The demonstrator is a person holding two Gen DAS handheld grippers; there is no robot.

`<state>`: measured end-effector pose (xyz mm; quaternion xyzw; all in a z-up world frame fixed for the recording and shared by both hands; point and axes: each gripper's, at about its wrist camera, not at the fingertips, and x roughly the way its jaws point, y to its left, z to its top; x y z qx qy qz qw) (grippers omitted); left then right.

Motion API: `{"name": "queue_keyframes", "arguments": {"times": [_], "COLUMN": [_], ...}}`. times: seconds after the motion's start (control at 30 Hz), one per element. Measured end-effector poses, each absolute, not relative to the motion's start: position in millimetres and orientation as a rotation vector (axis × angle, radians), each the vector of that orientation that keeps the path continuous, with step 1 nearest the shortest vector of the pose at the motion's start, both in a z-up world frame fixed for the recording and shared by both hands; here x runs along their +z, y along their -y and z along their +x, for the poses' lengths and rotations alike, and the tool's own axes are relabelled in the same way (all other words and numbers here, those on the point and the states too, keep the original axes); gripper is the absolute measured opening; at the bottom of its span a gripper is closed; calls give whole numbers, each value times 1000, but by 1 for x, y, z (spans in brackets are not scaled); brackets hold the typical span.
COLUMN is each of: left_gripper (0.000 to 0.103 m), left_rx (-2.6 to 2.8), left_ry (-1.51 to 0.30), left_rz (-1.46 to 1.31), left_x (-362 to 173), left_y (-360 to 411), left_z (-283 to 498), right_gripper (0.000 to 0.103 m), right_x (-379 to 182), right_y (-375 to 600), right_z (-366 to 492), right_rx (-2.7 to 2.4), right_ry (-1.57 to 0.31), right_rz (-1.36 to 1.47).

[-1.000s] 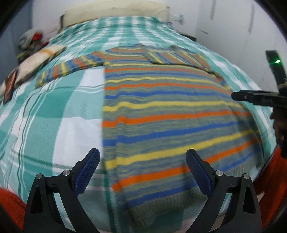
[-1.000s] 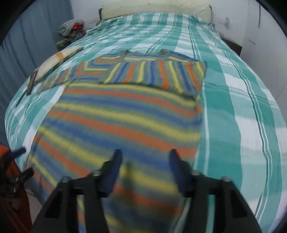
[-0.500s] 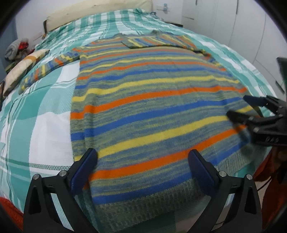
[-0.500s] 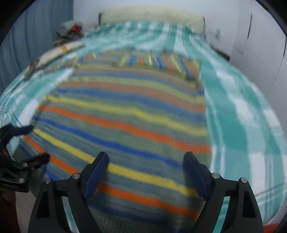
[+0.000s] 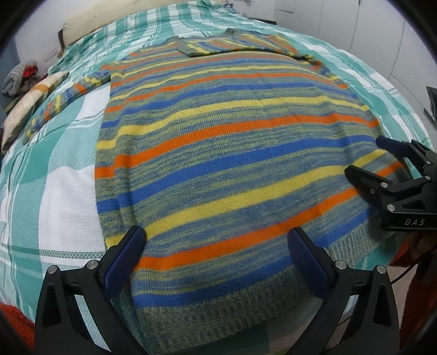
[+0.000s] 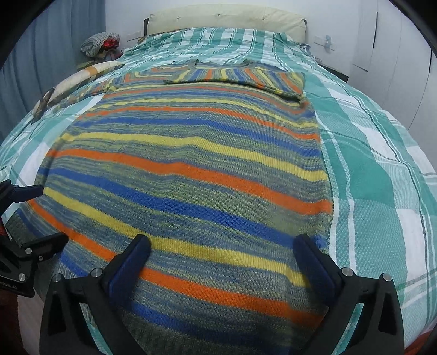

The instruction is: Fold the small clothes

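A knitted sweater (image 5: 232, 153) in orange, yellow, blue and grey-green stripes lies flat on the bed, hem nearest me. One sleeve (image 6: 232, 76) is folded across the chest. The other sleeve (image 5: 62, 101) stretches out to the left. My left gripper (image 5: 217, 240) hangs open over the left part of the hem. My right gripper (image 6: 222, 245) is over the right part, its jaws opening wide. The fabric lies beneath both, with no pad pressing on it. Each gripper shows in the other's view: right gripper (image 5: 366, 155), left gripper (image 6: 52, 213).
A green and white checked bedcover (image 5: 54, 196) lies under the sweater. A patterned pillow (image 5: 30, 109) sits at the left edge, with a heap of clothes (image 6: 101, 43) beyond it. The cream headboard (image 6: 226, 16) is at the far end and white wardrobe doors (image 6: 396, 54) on the right.
Both grippers have come lower and nearer to the sweater's hem. The right gripper's jaws have spread from half closed to wide. The sweater has stayed in place.
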<state>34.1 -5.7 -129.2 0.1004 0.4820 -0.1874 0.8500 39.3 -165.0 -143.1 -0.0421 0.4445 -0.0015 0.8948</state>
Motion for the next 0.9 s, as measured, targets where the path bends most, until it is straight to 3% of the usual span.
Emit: {"name": "queue_keyframes", "arguments": {"times": [0.9], "left_gripper": [102], "left_rx": [-392], "left_ry": [-1016], "left_rz": [232], "left_x": [-129], "left_y": [10], "left_z": [35], "right_gripper": [103], "right_x": [-145], "right_y": [163], "right_z": [40], "right_rx": [-11], "right_ry": [-930], "right_rz": [-92]}}
